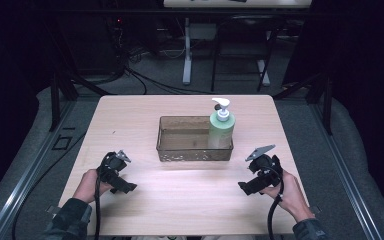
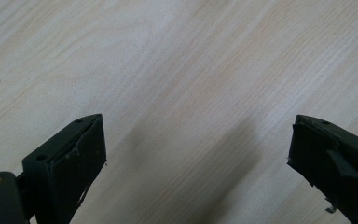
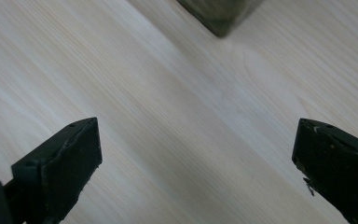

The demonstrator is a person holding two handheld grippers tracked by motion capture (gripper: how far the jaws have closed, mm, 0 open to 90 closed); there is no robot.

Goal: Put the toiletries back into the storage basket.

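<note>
soap bottle [image 1: 221,128] upright, nozzle left

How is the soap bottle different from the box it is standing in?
The soap bottle is tall and upright, while the box is low and wide. The bottle is pale green with a white pump on top; the box is brownish, see-through and open at the top. The bottle takes up just the right end of the box, and the rest of the box holds nothing. Both sit on the wooden table, ahead of the two grippers.
</note>
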